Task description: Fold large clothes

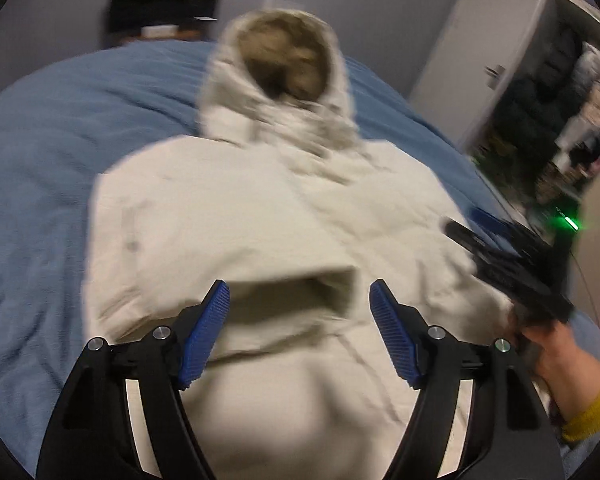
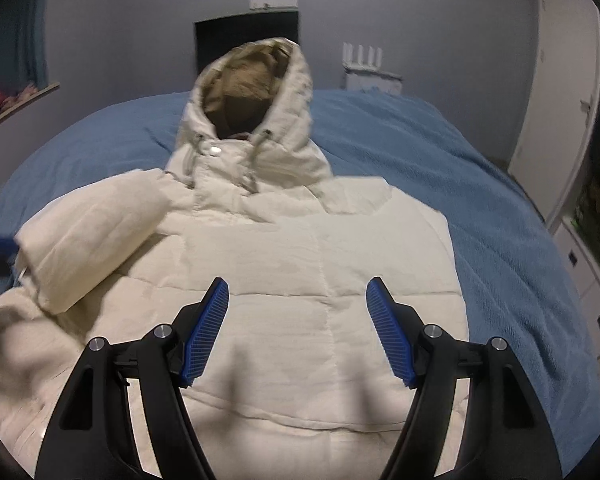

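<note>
A cream padded jacket (image 2: 292,248) lies spread on a bed with a blue cover (image 2: 480,184), its fur-lined hood (image 2: 252,92) at the far end. One sleeve (image 2: 92,240) is folded across the chest on the left. In the left wrist view the jacket (image 1: 228,208) is blurred, and a sleeve cuff opening (image 1: 300,296) faces the camera. My left gripper (image 1: 300,286) hovers open just above that cuff, nothing between its pads. My right gripper (image 2: 298,284) is open over the jacket's body, empty. It also shows at the jacket's right edge (image 1: 470,222), held by a hand (image 1: 556,352) in a yellow sleeve.
A white door (image 1: 480,40) and cluttered dark shelves (image 1: 560,120) stand to the right of the bed. A dark screen (image 2: 246,40) hangs on the far wall. White drawers (image 2: 588,280) line the right side, and a shelf (image 2: 16,100) sits at the left.
</note>
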`<state>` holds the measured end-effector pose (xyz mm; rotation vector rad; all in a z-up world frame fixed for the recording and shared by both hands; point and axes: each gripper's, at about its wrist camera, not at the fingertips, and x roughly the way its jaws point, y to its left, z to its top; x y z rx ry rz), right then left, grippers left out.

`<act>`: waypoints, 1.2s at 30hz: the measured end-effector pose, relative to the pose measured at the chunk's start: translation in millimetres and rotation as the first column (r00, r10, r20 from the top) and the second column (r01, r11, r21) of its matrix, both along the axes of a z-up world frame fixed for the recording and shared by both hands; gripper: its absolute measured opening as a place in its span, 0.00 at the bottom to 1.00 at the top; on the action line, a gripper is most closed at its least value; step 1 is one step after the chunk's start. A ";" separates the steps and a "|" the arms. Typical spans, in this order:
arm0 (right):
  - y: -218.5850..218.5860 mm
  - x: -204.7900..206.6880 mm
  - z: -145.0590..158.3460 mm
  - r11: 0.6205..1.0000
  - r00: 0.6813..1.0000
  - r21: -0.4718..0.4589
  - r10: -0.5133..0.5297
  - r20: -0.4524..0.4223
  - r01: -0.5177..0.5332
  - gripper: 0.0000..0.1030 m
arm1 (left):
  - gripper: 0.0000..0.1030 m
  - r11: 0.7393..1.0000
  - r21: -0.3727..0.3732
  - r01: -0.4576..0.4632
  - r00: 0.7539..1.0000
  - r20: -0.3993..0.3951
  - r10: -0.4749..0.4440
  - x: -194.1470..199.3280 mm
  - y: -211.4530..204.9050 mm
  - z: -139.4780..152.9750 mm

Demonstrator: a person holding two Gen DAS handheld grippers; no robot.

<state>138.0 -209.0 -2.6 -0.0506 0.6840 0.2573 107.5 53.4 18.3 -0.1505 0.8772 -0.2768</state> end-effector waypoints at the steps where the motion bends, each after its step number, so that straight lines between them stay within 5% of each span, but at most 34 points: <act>1: 7.9 -5.2 4.5 1.000 1.000 -0.011 0.024 0.014 -0.024 0.67 | 0.69 0.999 0.010 -0.034 0.999 0.009 0.034 0.1 7.7 1.9; 4: 32.8 -20.6 18.3 0.993 0.993 -0.005 0.115 0.025 -0.115 0.79 | 0.75 0.986 0.040 -0.164 0.986 0.045 0.162 1.2 33.7 6.8; 11: 127.5 -48.6 47.3 0.929 0.933 -0.116 0.358 0.047 -0.351 0.80 | 0.75 0.930 -0.042 -0.364 0.931 0.007 0.365 11.2 93.2 -6.2; 15: 182.3 -47.7 40.3 0.882 0.892 -0.144 0.452 -0.007 -0.448 0.81 | 0.83 0.871 -0.053 -0.489 0.872 -0.010 0.489 9.3 120.0 -13.6; 20: 237.0 -49.4 22.4 0.811 0.850 -0.294 0.527 -0.010 -0.506 0.81 | 0.83 0.826 -0.116 -0.551 0.834 -0.037 0.551 6.8 144.4 -20.9; 27: 274.3 -37.8 -15.0 0.731 0.847 -0.486 0.531 -0.036 -0.479 0.80 | 0.83 0.814 -0.159 -0.558 0.830 -0.100 0.549 15.0 153.3 -38.7; 30: 271.8 -35.4 -22.4 0.717 0.863 -0.540 0.504 -0.034 -0.440 0.55 | 0.83 0.819 -0.162 -0.550 0.835 -0.098 0.542 15.7 153.1 -39.7; 32: 264.2 -36.0 -15.8 0.741 0.869 -0.512 0.494 -0.024 -0.435 0.35 | 0.83 0.819 -0.163 -0.549 0.835 -0.095 0.541 15.9 153.1 -39.6; 36: 230.4 -37.7 10.8 0.818 0.900 -0.434 0.435 0.037 -0.377 0.25 | 0.83 0.827 -0.164 -0.537 0.843 -0.077 0.532 13.7 150.4 -35.7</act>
